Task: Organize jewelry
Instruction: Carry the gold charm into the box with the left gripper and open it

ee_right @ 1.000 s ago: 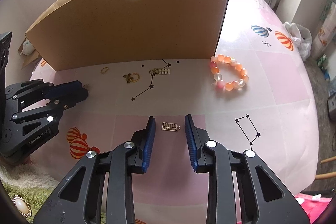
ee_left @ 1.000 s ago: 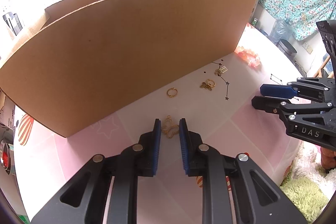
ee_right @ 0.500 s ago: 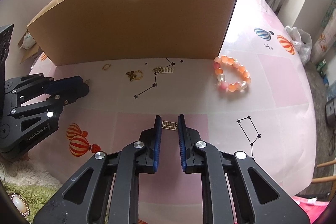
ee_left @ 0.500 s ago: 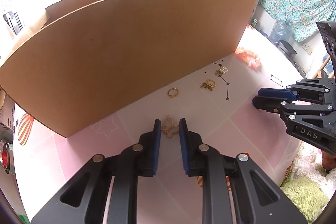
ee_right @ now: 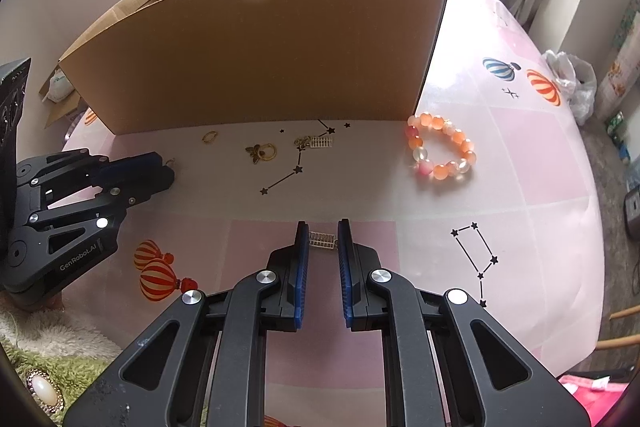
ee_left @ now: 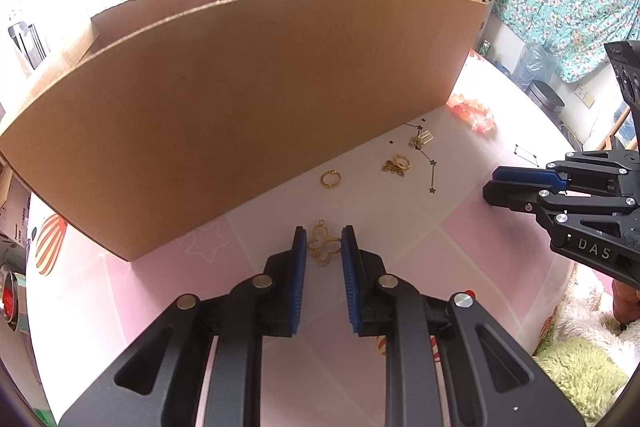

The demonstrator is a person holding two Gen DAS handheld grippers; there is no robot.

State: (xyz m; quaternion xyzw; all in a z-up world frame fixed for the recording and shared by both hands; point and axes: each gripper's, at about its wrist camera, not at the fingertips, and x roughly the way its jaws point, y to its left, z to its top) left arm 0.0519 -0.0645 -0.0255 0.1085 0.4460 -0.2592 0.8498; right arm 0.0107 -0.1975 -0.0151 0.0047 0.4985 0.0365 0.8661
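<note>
My left gripper (ee_left: pixel 324 243) is shut on a gold butterfly charm (ee_left: pixel 323 247), low over the pink tablecloth. My right gripper (ee_right: pixel 323 237) is closed on a small gold abacus charm (ee_right: pixel 322 241). Loose on the cloth lie a gold ring (ee_left: pixel 331 179), a gold bee charm with a ring (ee_left: pixel 396 165), a second abacus charm (ee_right: pixel 320 142) and an orange bead bracelet (ee_right: pixel 440 151). An open cardboard box (ee_left: pixel 248 99) stands just behind them. Each gripper shows in the other's view: the right gripper (ee_left: pixel 496 183), the left gripper (ee_right: pixel 164 171).
The pink cloth (ee_right: pixel 500 155) has printed balloons and star patterns. A fluffy green and white rug (ee_left: pixel 580 371) lies below the table edge at the right. A brooch (ee_right: pixel 42 389) rests on the rug. A bin (ee_left: pixel 546 99) and a bag stand beyond the table.
My right gripper's fingers have closed from a wide gap onto the abacus charm. The left gripper has stayed shut on the butterfly charm in the same place.
</note>
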